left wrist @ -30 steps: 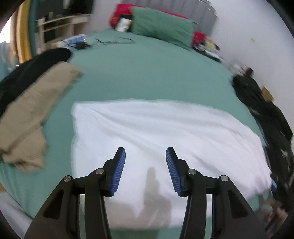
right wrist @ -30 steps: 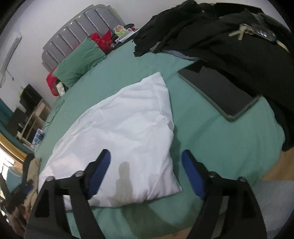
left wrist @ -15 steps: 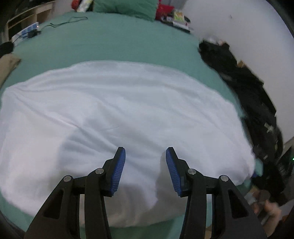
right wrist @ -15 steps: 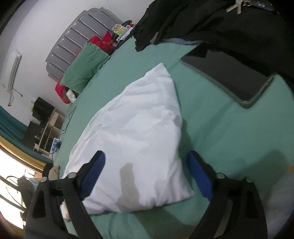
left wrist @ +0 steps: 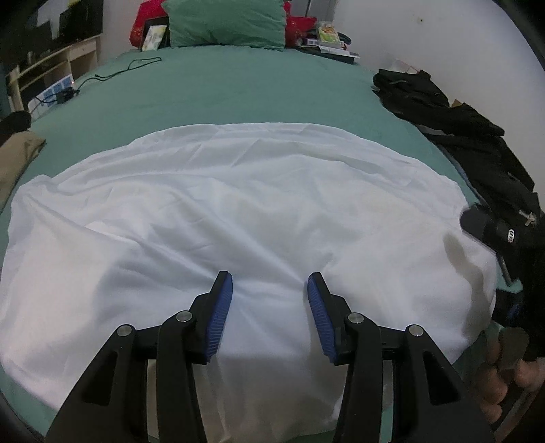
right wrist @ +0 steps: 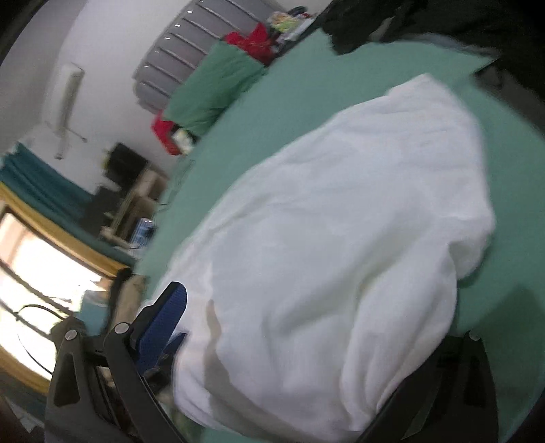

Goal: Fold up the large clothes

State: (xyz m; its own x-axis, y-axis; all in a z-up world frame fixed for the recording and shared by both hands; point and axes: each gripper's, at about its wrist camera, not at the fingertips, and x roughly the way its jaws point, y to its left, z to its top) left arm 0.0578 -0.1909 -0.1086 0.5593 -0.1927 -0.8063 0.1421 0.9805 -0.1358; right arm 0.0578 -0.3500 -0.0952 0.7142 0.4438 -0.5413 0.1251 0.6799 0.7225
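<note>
A large white cloth (left wrist: 259, 204) lies spread flat on the green bed (left wrist: 238, 92). My left gripper (left wrist: 270, 283) points down at the cloth's near edge, open, its blue fingertips (left wrist: 223, 289) resting on the fabric with a small hump of cloth between them. In the right wrist view the same white cloth (right wrist: 340, 221) bulges up at its near right corner. My right gripper (right wrist: 323, 313) straddles that corner, its jaws wide and still opening. Only its left blue pad (right wrist: 163, 320) shows; the cloth covers the other. The pads do not press the cloth.
Black clothes (left wrist: 477, 143) with keys lie heaped along the bed's right side. A beige garment (left wrist: 17, 156) lies at the left edge. A green pillow (left wrist: 224, 20) and a cable (left wrist: 112, 71) are at the head. A hand (left wrist: 504, 381) shows at the lower right.
The left gripper moved in over the white cloth and sank onto its near edge, then held still. The right gripper's jaws widened and it swung in low over the cloth's near corner.
</note>
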